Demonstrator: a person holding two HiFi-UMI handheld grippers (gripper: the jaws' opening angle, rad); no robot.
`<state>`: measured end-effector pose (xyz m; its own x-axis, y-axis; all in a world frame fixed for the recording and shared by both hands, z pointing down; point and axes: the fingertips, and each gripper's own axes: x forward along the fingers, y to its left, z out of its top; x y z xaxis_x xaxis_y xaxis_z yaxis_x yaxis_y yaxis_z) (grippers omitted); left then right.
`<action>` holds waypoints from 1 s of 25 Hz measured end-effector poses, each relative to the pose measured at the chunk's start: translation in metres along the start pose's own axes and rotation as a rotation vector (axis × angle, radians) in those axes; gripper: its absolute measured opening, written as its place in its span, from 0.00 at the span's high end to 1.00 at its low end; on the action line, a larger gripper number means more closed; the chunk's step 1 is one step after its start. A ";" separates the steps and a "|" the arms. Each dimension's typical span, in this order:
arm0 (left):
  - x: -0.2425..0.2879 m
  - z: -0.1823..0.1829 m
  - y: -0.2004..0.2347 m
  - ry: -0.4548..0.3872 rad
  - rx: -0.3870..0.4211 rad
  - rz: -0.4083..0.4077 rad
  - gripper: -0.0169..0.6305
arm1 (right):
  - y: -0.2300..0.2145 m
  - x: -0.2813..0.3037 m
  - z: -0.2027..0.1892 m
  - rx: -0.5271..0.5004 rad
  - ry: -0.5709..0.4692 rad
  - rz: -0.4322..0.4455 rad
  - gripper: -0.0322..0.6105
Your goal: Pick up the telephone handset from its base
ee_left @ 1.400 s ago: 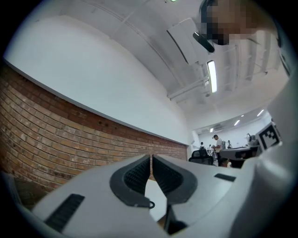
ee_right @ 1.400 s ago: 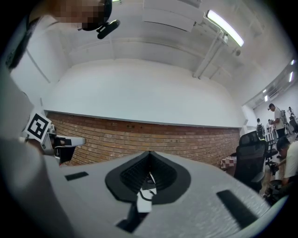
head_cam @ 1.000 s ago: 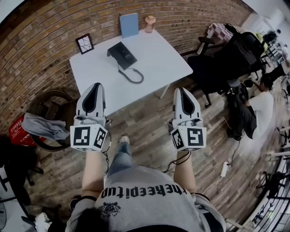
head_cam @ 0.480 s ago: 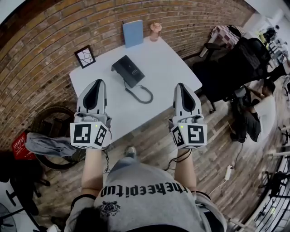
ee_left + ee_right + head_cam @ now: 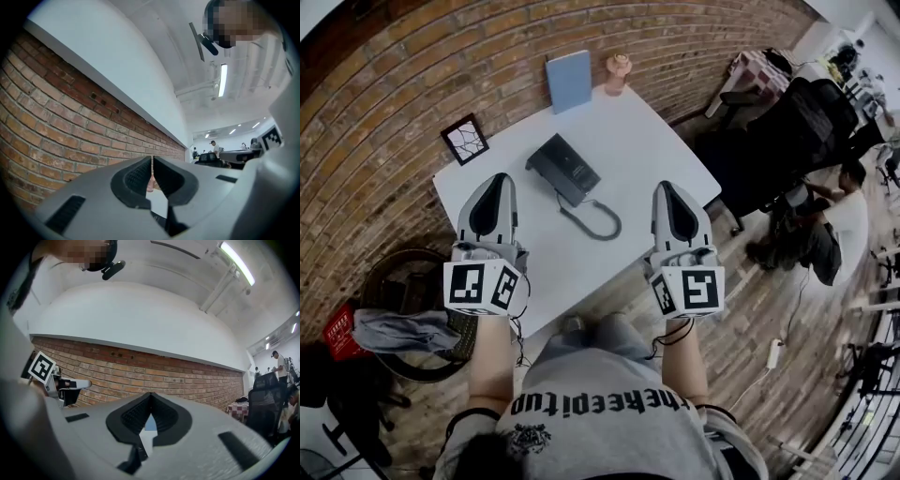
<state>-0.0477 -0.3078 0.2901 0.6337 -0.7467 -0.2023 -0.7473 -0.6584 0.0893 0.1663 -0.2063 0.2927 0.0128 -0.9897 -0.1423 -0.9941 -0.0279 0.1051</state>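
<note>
Head view looks down — gripper views face the brick wall [image 5: 47,117].

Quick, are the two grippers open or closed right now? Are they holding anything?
Left gripper: closed, holding nothing.
Right gripper: closed, holding nothing.

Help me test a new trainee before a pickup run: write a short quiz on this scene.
1. True or false: the handset lies on the telephone, which sits on the white table.
2. In the head view, on which side of the telephone does the picture frame stand? A left; B right; C nearer the person.
3. What do the left gripper and right gripper hold?
Key: 1 true; 2 A; 3 nothing, both have their fingers shut.
</note>
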 end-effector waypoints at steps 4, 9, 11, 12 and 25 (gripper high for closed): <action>0.017 -0.024 0.006 0.033 -0.035 0.002 0.95 | -0.007 0.013 -0.014 0.001 0.033 0.003 0.95; 0.036 -0.050 0.008 0.080 -0.067 0.004 0.95 | -0.015 0.043 -0.029 0.017 0.049 0.044 0.95; 0.045 -0.060 0.011 0.100 -0.084 0.008 0.95 | -0.015 0.058 -0.031 0.021 0.048 0.071 0.95; 0.049 -0.066 0.012 0.110 -0.092 0.010 0.95 | -0.016 0.066 -0.032 0.022 0.046 0.084 0.95; 0.086 -0.203 0.026 0.404 -0.303 0.087 0.95 | -0.018 0.157 -0.062 0.023 0.094 0.265 0.95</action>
<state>0.0281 -0.4086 0.4727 0.6431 -0.7375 0.2059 -0.7472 -0.5455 0.3796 0.1929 -0.3703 0.3290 -0.2395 -0.9707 -0.0210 -0.9661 0.2361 0.1045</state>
